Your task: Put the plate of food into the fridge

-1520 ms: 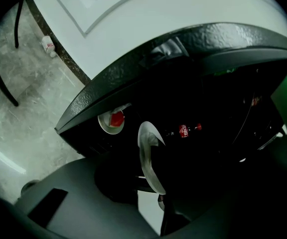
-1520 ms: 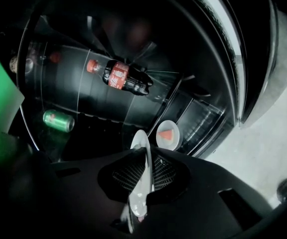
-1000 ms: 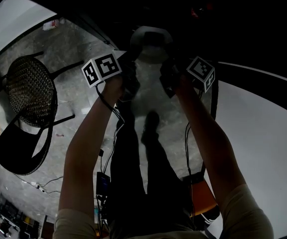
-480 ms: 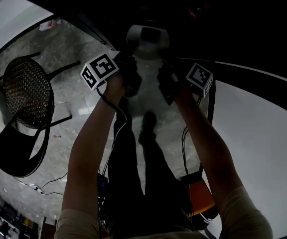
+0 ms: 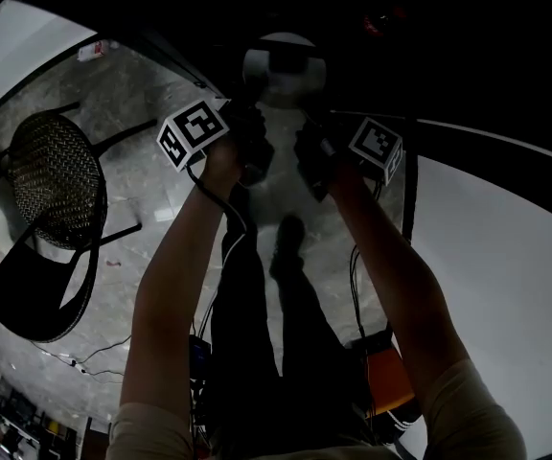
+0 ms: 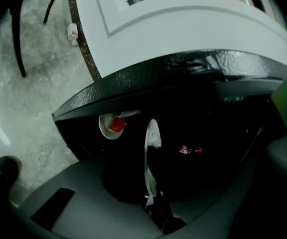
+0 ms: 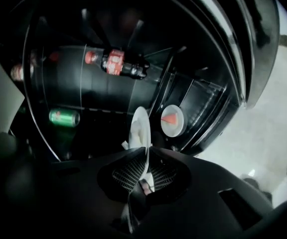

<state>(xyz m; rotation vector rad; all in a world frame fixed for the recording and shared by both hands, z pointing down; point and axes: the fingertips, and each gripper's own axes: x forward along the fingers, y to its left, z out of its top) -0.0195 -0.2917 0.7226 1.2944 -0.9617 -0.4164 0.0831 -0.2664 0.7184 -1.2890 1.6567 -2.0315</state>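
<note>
A white plate (image 5: 284, 65) hangs at the mouth of the dark fridge (image 6: 218, 123), held by its rim from both sides. My left gripper (image 5: 255, 113) has just been closing and is now shut on the plate (image 6: 151, 148), seen edge-on between its jaws (image 6: 154, 210). My right gripper (image 5: 310, 123) is shut on the opposite rim, the plate (image 7: 139, 128) pinched between its ribbed pads (image 7: 128, 172). What lies on the plate is too dark to tell. Inside the fridge, apart from it, sits a small plate with a red wedge (image 7: 173, 119), also visible as the small plate (image 6: 112, 125).
A cola bottle (image 7: 117, 62) and a green can (image 7: 64, 117) lie on fridge shelves. A black wire chair (image 5: 56, 175) stands on the stone floor at left. A white table (image 5: 506, 286) curves round the right. A small bottle (image 6: 72, 33) lies on the floor.
The plate and both grippers have edged slightly up the head view, toward the dark fridge opening. Both grippers stay on the plate's rim.
</note>
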